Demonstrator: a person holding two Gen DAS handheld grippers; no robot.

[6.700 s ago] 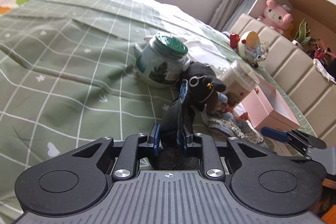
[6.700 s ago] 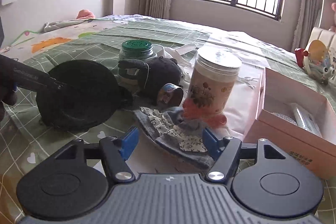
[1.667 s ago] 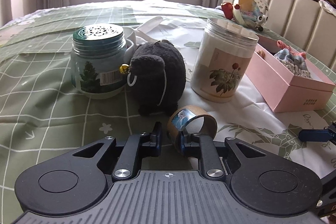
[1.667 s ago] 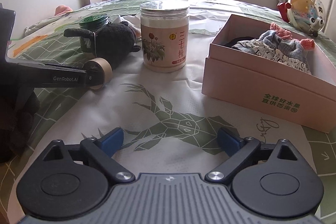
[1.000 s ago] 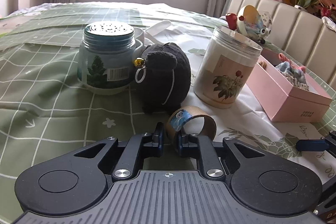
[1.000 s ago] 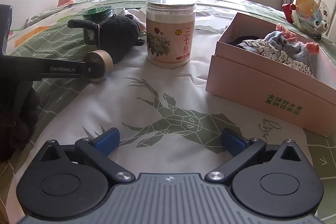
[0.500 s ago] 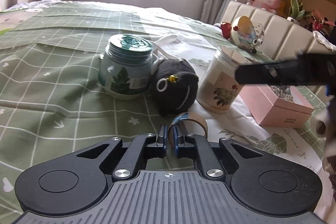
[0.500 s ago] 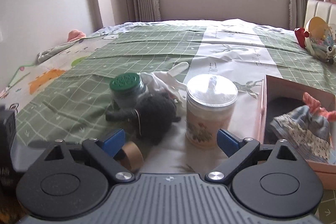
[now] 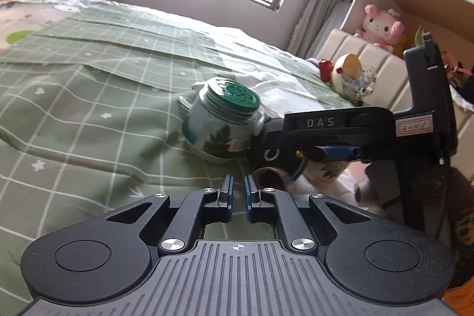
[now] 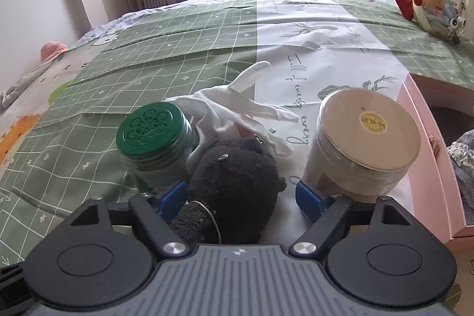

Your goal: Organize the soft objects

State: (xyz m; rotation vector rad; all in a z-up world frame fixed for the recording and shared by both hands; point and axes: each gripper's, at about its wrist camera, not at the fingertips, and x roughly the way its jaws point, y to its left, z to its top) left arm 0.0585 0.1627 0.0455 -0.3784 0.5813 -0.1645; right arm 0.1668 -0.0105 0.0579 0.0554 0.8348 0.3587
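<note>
A black plush toy lies on the bed between a green-lidded jar and a tall clear jar. My right gripper is open, its jaws either side of the plush from above. White gloves lie just behind the plush. The pink box at the right holds a patterned cloth. My left gripper is shut and empty, low over the green quilt. In its view the right gripper hangs over the plush, with the tape roll below.
A round toy lies at the far right by the padded headboard. A pink plush sits on the shelf above. Green checked quilt spreads to the left and back. The green-lidded jar stands right ahead of the left gripper.
My right gripper has come down over the black plush, jaws now straddling it. My left gripper has let go of the tape roll, pulled back to the left and shut.
</note>
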